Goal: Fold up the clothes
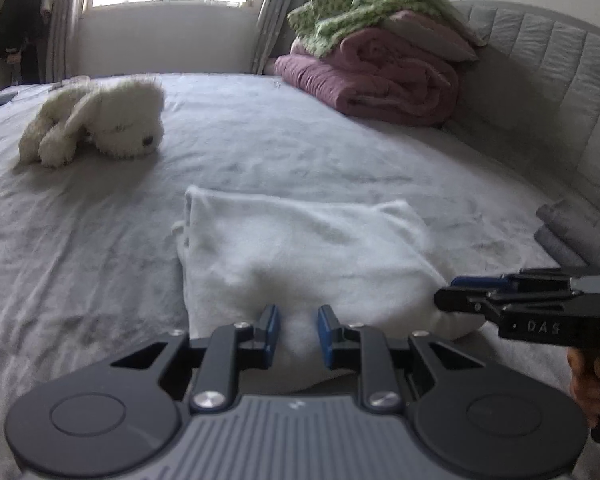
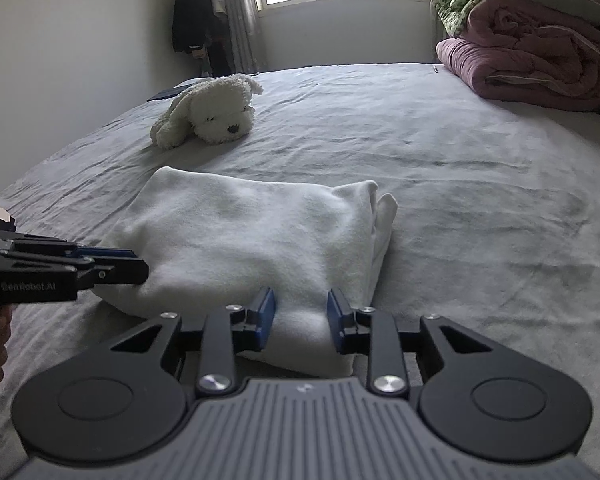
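A white garment lies folded into a thick rectangle on the grey bed sheet. My left gripper is at its near edge, shut on a bulge of the white cloth between the blue pads. In the right wrist view the same garment fills the middle, and my right gripper stands over the near right corner. Its jaws are easing apart, with the fold lying loosely between them. Each gripper shows from the side in the other's view: the right gripper, the left gripper.
A white plush dog lies further up the bed on the left. A pink quilt under a green blanket is piled by the padded headboard. Folded grey clothes sit at the right edge.
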`<state>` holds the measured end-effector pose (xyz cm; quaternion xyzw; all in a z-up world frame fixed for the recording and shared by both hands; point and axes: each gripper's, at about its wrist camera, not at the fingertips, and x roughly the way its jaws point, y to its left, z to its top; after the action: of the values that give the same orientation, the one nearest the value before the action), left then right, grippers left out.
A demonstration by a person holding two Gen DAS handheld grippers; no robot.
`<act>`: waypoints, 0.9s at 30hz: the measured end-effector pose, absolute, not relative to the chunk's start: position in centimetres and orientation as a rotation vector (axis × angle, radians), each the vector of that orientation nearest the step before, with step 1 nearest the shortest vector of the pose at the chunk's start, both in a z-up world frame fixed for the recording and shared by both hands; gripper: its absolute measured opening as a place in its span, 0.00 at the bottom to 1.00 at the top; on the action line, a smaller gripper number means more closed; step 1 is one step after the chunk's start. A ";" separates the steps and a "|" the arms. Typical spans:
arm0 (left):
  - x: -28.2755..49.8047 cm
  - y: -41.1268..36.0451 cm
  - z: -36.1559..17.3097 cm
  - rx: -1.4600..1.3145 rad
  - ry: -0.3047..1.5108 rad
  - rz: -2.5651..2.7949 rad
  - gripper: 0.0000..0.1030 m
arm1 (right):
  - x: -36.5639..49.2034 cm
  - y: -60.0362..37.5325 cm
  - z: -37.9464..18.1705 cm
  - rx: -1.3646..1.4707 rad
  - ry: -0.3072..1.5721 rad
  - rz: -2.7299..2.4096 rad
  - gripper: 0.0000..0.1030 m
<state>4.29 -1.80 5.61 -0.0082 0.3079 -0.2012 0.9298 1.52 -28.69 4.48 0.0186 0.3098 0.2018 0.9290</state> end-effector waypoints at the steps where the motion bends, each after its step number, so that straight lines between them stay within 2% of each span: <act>1: 4.0 -2.1 5.8 0.007 0.610 -0.416 0.24 | 1.4 -28.7 4.7 0.046 0.627 0.413 0.29; 7: 3.9 -3.3 5.6 0.038 0.582 -0.443 0.24 | 0.2 -27.8 6.4 0.058 0.522 0.471 0.30; 19: 4.4 -3.0 4.6 0.024 0.609 -0.412 0.24 | 1.1 -25.4 3.8 -0.088 0.577 0.441 0.28; 27: 5.0 -1.1 4.7 -0.084 0.623 -0.365 0.09 | 0.9 -25.3 3.5 -0.106 0.582 0.435 0.28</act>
<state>4.97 -1.15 4.67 -0.0413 0.3049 -0.1786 0.9346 0.91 -25.32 3.48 -0.0516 0.2847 0.2125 0.9333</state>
